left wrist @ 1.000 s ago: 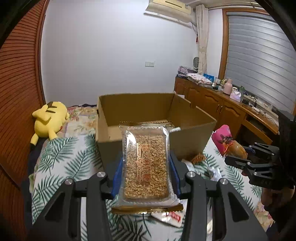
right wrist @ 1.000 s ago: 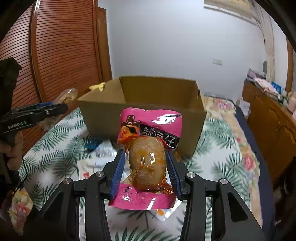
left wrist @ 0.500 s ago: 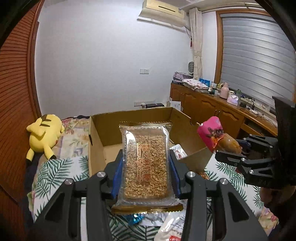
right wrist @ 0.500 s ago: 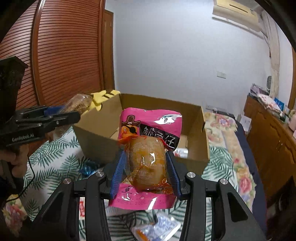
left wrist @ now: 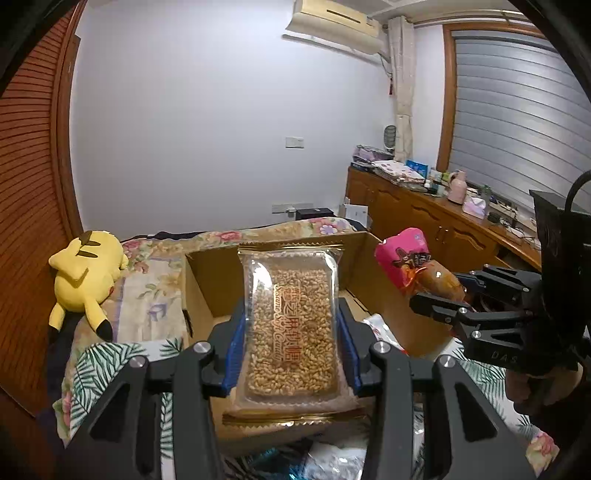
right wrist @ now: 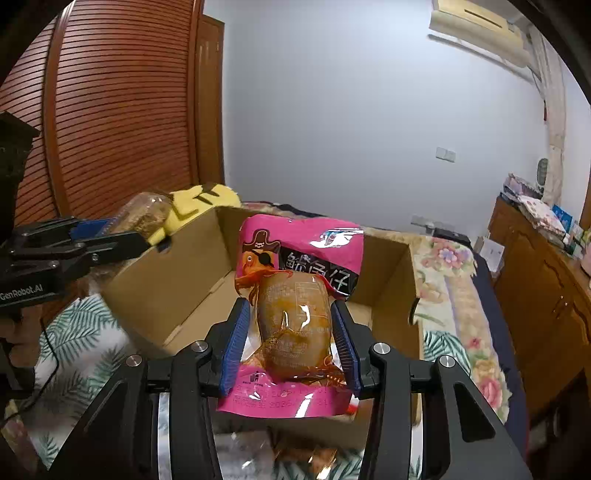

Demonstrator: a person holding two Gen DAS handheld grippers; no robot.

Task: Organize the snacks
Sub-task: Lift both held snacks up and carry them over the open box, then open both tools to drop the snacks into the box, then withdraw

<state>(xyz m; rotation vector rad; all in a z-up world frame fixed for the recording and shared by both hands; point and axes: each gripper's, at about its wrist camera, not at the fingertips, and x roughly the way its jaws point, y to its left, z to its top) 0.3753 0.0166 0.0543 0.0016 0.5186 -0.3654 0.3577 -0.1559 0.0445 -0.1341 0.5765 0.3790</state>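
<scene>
Left gripper (left wrist: 291, 328) clenched on grain bar pack (left wrist: 291, 325), right gripper (right wrist: 290, 339) on pink fish pouch (right wrist: 295, 295); both above open cardboard box (right wrist: 192, 295), yellow plush (left wrist: 86, 273) beside box.

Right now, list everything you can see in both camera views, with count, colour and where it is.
grain bar pack: one, clear with gold edges, in left gripper above the box
pink snack pouch: one, pink and orange, in right gripper above the box
cardboard box: one, brown, open, on the bed
plush toy: one, yellow, on the bed left of the box
bedspread: one, white with green leaves
cabinet: one, brown wood, right wall
air conditioner: one, white, high on wall
left gripper: black, blue pads, shut
right gripper: black, blue pads, shut
</scene>
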